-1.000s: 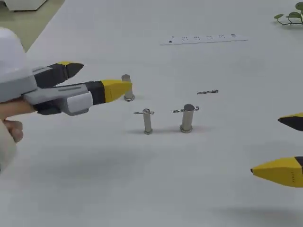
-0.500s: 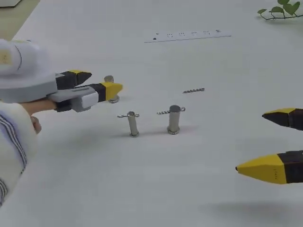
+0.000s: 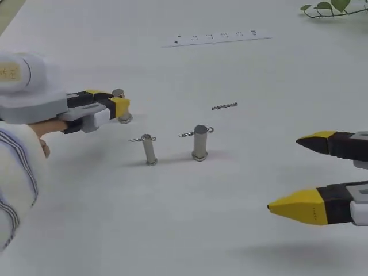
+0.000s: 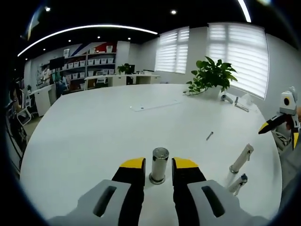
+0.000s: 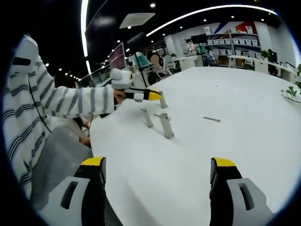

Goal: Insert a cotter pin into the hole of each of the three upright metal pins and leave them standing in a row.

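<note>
Third pin in hand. My left gripper (image 3: 114, 100) straddles the bare metal pin (image 4: 159, 165), jaws close on either side; whether they grip it I cannot tell. Right gripper (image 3: 284, 172) is spread wide and empty. The other two pins (image 3: 199, 142) carry cotters. Next, the right must fetch the loose cotter pin (image 3: 224, 106) lying beyond them.

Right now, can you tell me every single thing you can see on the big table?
Metal pins: three, silver, upright; two side by side mid-table, the third farther left.
Cotter pins: three, silver; one through each of the two paired pins, one loose behind them.
White strip: one, far side.
Plant: one, green, far right.
Table: one, white.
Sleeve: one, striped, left edge.
Left gripper: yellow-tipped, jaws either side of the third pin.
Right gripper: yellow-tipped, open, near right.
</note>
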{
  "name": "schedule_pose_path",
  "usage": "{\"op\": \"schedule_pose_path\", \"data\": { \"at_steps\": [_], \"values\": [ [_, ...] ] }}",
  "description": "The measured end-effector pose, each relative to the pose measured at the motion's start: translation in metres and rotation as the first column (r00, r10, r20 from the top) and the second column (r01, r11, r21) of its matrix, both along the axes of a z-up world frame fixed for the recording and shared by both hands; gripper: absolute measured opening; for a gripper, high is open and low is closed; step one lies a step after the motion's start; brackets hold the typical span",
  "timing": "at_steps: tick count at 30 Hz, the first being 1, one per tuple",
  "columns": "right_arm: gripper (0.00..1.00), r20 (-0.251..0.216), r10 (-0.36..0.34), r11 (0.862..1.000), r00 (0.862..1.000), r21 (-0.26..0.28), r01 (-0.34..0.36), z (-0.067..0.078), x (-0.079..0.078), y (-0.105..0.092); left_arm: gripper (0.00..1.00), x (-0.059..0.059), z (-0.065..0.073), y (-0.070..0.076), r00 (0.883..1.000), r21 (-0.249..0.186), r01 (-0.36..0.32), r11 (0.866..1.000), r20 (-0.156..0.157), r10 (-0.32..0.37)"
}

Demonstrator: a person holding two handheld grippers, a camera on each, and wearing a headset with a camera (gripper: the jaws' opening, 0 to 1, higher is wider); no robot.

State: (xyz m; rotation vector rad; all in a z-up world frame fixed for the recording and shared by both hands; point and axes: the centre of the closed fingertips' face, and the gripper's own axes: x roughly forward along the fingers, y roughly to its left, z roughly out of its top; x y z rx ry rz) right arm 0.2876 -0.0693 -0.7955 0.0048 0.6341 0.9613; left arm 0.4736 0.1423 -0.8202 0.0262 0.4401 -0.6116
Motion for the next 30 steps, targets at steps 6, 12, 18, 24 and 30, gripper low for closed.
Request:
{"op": "schedule_pose_path", "data": {
  "at_steps": [6, 12, 18, 24, 30],
  "values": [
    [0.92, -0.012, -0.005, 1.000, 1.000, 0.001, 0.005, -0.001, -0.002, 0.000, 0.16, 0.003, -0.008, -0.001, 1.000, 0.064, 0.030, 0.998, 0.008, -0.030],
    [0.91, -0.026, -0.008, 1.000, 1.000, 0.001, 0.008, -0.004, -0.004, 0.000, 0.13, 0.003, -0.012, -0.006, 0.998, 0.112, 0.049, 0.992, 0.019, -0.051],
    [0.91, -0.027, -0.001, 1.000, 1.000, -0.003, 0.001, -0.004, -0.008, 0.002, 0.11, 0.001, -0.012, -0.007, 0.998, 0.118, 0.056, 0.991, 0.007, -0.057],
    [0.91, -0.003, -0.018, 1.000, 1.000, -0.015, 0.018, -0.002, -0.005, -0.003, 0.11, -0.003, -0.011, -0.007, 0.998, 0.143, 0.061, 0.988, -0.003, -0.061],
    [0.91, 0.011, -0.030, 1.000, 0.999, -0.003, 0.030, 0.003, -0.003, -0.007, 0.11, -0.009, -0.001, -0.002, 0.999, 0.159, 0.042, 0.986, 0.000, -0.042]
  ]
}}
